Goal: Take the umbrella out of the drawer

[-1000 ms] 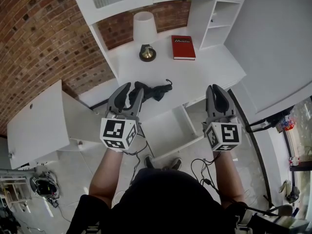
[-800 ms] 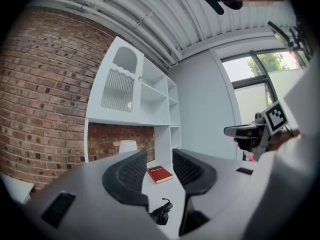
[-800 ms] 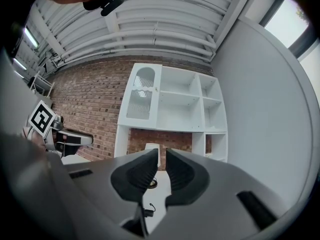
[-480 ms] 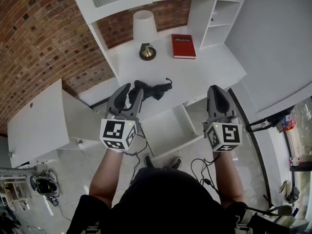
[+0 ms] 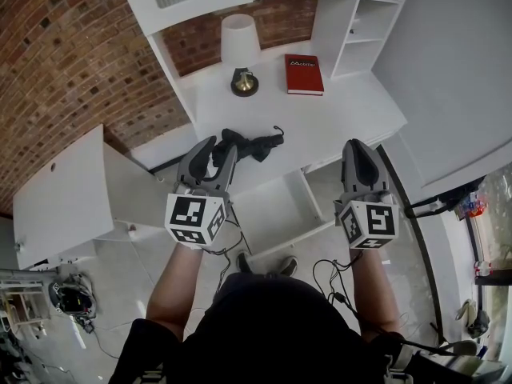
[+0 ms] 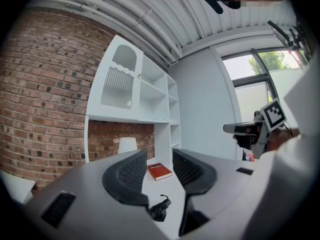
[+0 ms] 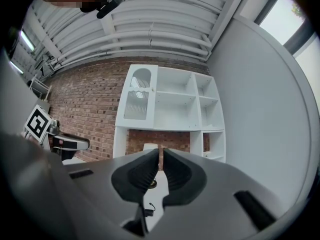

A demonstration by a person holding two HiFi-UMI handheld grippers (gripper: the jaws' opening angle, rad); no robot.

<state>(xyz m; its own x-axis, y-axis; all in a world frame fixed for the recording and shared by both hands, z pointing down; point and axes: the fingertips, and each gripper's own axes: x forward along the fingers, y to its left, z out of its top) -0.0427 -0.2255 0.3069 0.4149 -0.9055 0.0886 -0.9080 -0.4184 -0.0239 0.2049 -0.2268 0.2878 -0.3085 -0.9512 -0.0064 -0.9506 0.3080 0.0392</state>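
1. Left hand-held gripper: jaws apart, nothing between them.
2. Right hand-held gripper: jaws nearly together, narrow slit, empty.
3. Umbrella: lies on the surface; near end hidden behind the left jaws.

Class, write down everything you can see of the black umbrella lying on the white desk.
The umbrella is black and folded down short, and its fabric looks loosely bunched rather than neatly wrapped. It lies flat on the white desk top, close to the front edge and just behind the open drawer. In the head view a thin cord loop curls up at its right end. Only the desk top touches it.
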